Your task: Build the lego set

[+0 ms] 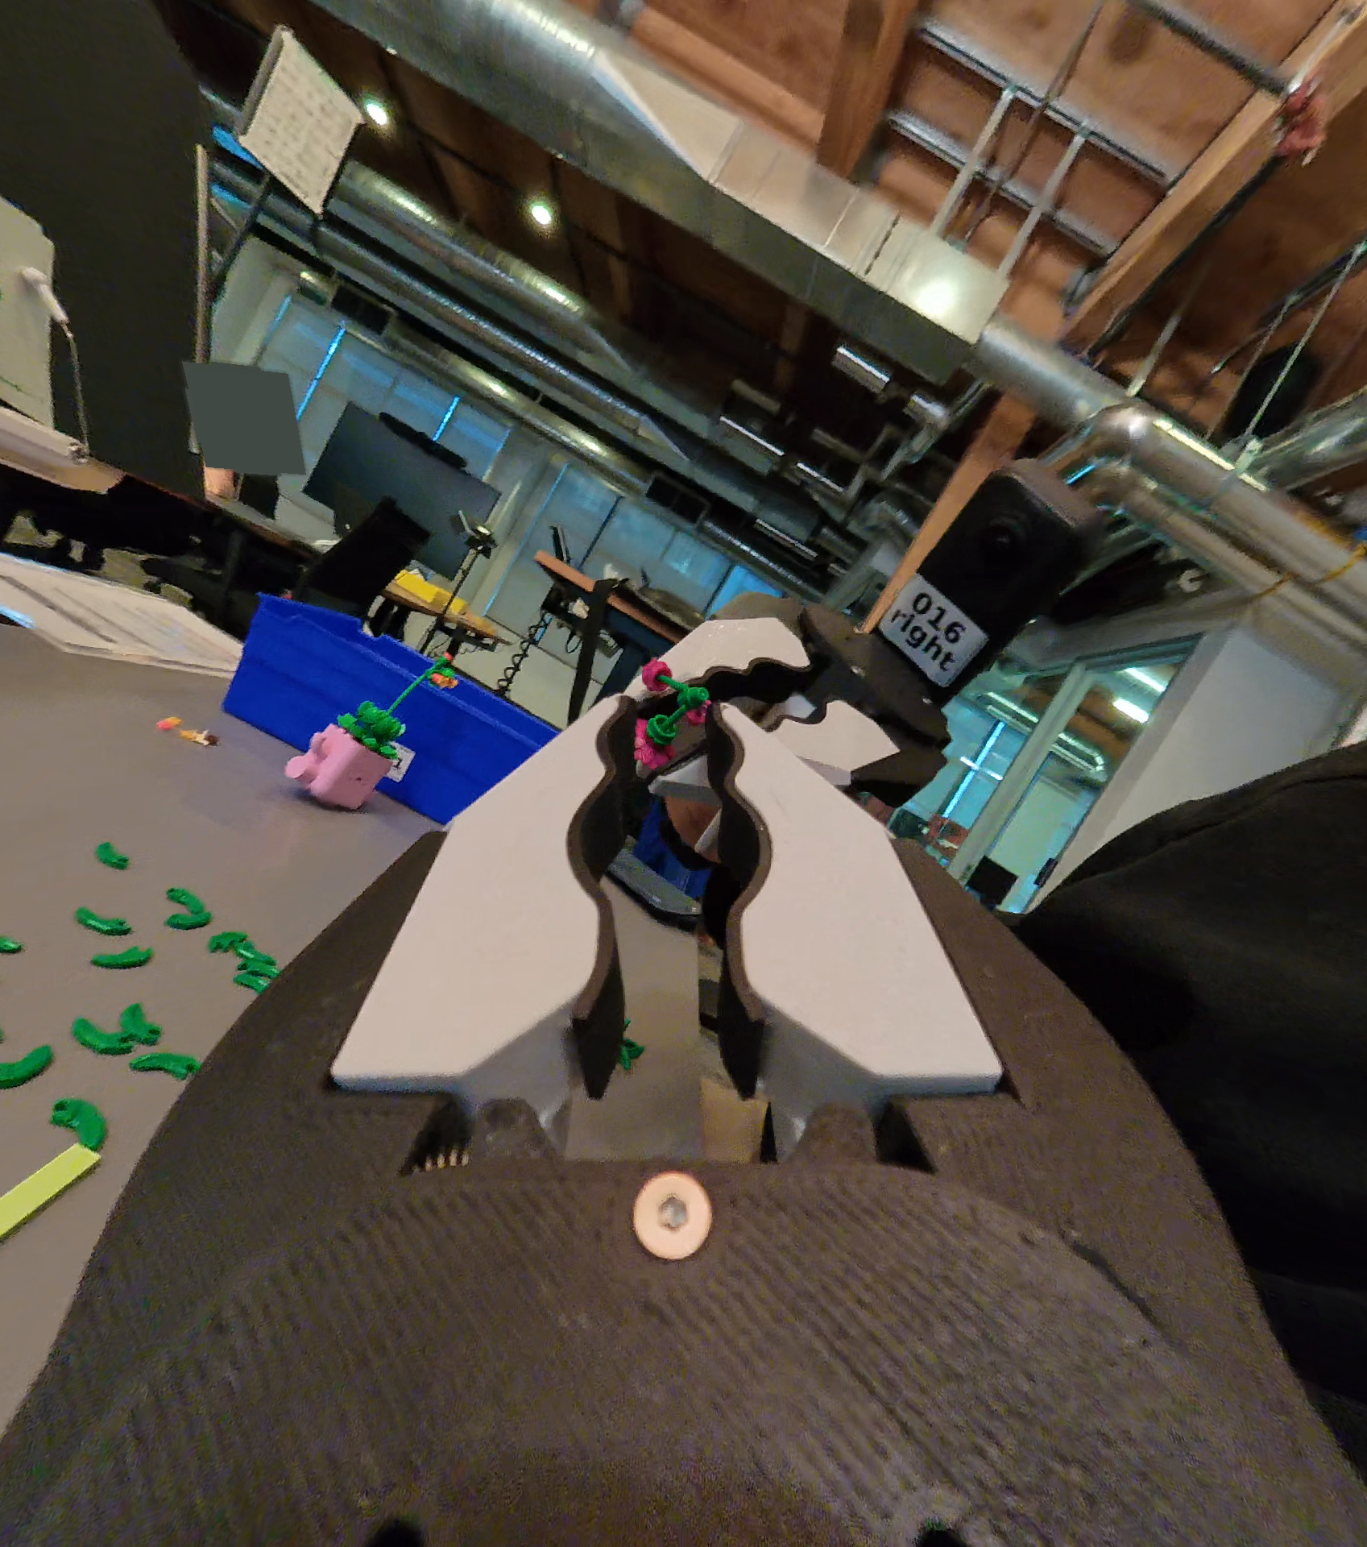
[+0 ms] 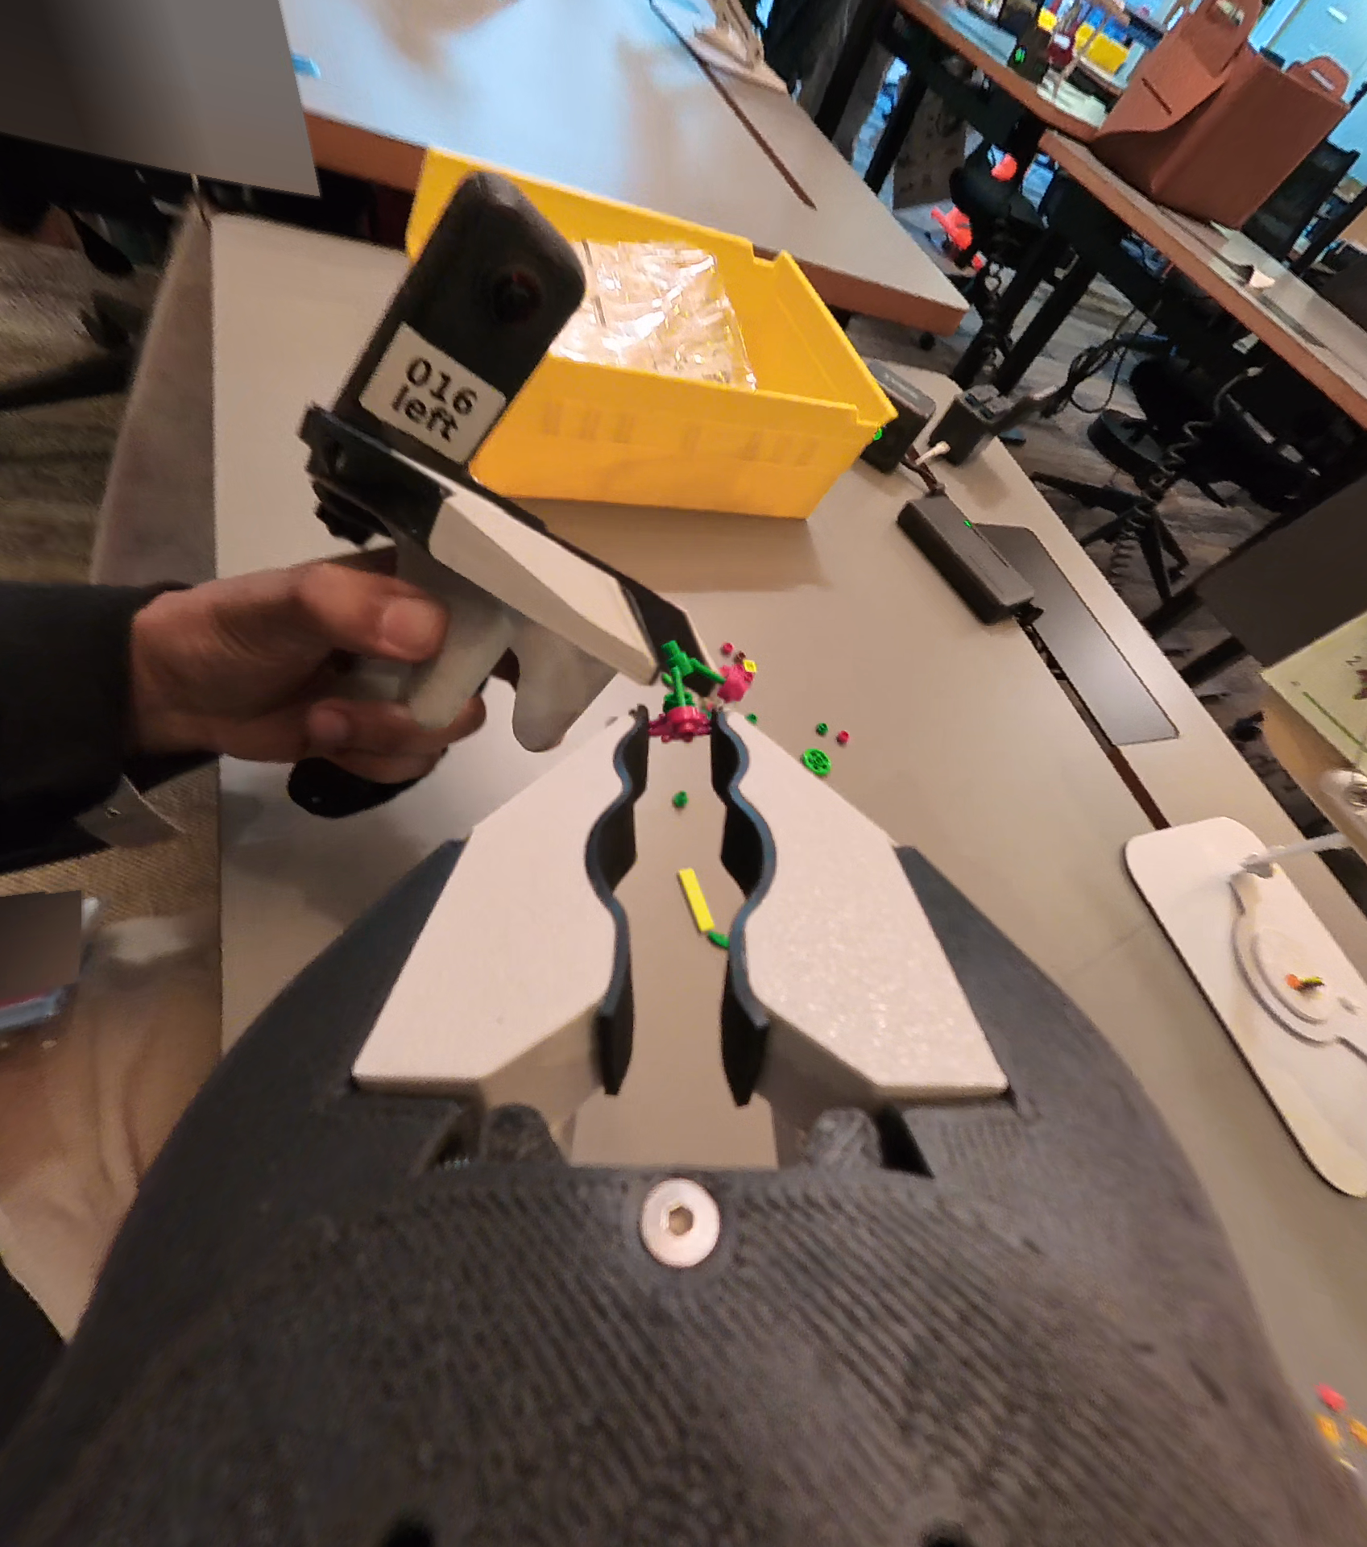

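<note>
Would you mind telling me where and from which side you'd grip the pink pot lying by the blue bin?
Probably across the pink pot's flat side walls, coming from above. It lies tipped on the table, its green top and thin stem toward the blue bin, so avoid that end.

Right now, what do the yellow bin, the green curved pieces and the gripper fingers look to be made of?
Yellow open-top bin: moulded plastic, probably; smooth, even colour. Green curved leaf pieces: glossy hard plastic. Left hand-held gripper fingers: matte, grainy white shells, likely printed plastic, with black wavy pads.
</note>
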Demonstrator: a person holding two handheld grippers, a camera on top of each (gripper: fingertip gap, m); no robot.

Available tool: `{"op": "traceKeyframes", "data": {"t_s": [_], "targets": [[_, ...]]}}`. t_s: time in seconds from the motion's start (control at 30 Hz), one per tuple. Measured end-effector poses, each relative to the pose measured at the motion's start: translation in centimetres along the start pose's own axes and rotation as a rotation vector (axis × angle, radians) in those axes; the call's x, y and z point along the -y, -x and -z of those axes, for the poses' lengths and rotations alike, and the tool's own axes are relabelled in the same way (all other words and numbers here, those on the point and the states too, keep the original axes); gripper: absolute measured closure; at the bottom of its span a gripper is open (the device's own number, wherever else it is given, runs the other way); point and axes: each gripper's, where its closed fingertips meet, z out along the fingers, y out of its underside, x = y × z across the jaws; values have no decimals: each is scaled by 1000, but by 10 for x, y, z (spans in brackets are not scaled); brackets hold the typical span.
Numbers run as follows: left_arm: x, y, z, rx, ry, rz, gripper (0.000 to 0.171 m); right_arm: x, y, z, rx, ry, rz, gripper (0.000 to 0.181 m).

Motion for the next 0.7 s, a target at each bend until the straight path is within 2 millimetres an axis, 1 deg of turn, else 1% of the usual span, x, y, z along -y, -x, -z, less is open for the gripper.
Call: {"op": "traceKeyframes", "data": {"t_s": [0.13, 0.27, 0.4, 0.5, 0.57, 0.63, 0.7], "targets": [[-2, 0, -1, -9, 1, 3, 168, -6, 0, -1, -28, 50, 44, 168], [0, -1, -1, -18, -20, -2, 169, -5, 0, 0, -28, 50, 40, 168], [11, -2, 4, -64, -120, 57, 169, 2, 2, 4, -14, 17, 19, 166], [22, -2, 13, -88, -202, 74, 169, 4, 0, 8, -2, -4, -24, 156], [24, -2, 15, -59, -206, 19, 169, 10, -1, 11, 11, -54, -89, 143], [24, -4, 15, 7, -200, -90, 170, 18, -1, 13, 29, -128, -157, 132], [20, -5, 11, 101, -155, -238, 169, 26, 0, 14, 32, -184, -174, 128]]}}
